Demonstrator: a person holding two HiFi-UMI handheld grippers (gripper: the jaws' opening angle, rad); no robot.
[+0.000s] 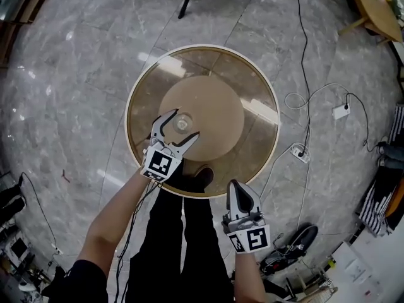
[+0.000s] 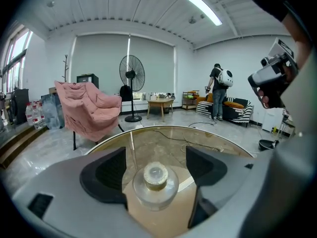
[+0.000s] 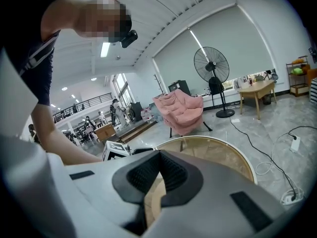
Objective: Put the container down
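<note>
left gripper poised low over the round glass table, jaws spread wide w/ the small clear container standing dead centre between them, just ahead of the palm. a gap shows on each side, so neither pad touches it. the container is upright, long axis vertical and crosswise to the jaws' reach, resting on the tabletop above the tan disc of the base. it's a squat see-through jar w/ rounded shoulders, a yellowish cap band and a clear knob on top; it looks light and a bit slippery (a judgement, not a test).

right gripper hangs near the person's legs, off the table's near edge, jaws shut on nothing and well apart from the jar, so the left is by far the nearer tool.

the set-down looks done: container on the table, left jaws clear of it. what remains is prob. a straight pull-back toward the person w/o clipping the jar w/ either pad.
</note>
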